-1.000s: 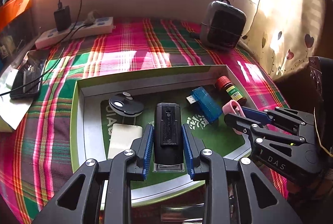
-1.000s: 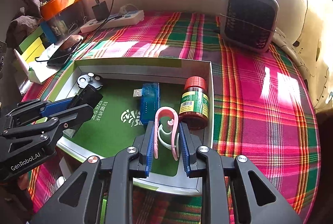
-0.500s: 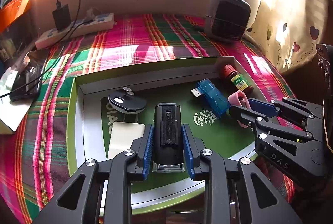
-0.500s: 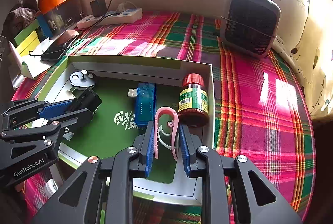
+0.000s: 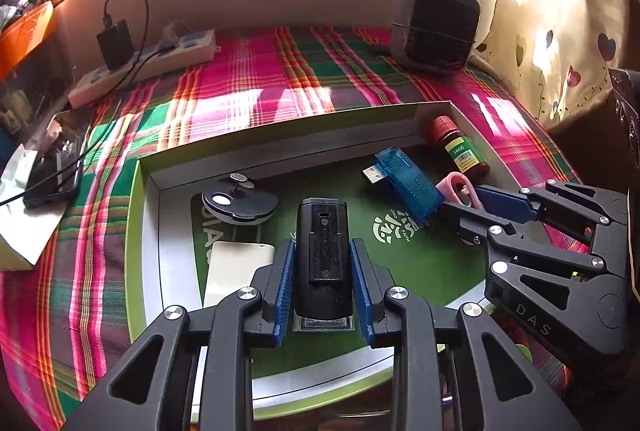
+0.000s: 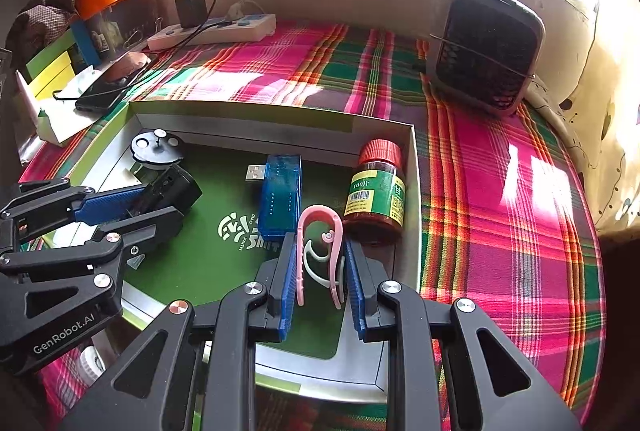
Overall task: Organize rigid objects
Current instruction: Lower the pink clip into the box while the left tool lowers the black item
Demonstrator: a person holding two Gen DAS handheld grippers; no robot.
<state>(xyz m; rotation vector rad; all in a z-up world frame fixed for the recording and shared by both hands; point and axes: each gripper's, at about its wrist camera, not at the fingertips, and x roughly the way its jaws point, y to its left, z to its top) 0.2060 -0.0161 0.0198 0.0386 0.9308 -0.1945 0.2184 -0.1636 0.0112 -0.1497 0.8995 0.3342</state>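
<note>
Both grippers are loaded right now: the left gripper (image 5: pixel 323 263) is clamped on a black device (image 5: pixel 322 235), the right gripper (image 6: pixel 320 263) is pinching a pink clip (image 6: pixel 320 231), both over the near part of the green tray (image 5: pixel 288 119). Looks like the carrying step. Next move probably needs a free spot, clear of the blue USB stick (image 6: pixel 280 195) and bottle (image 6: pixel 376 195).
</note>
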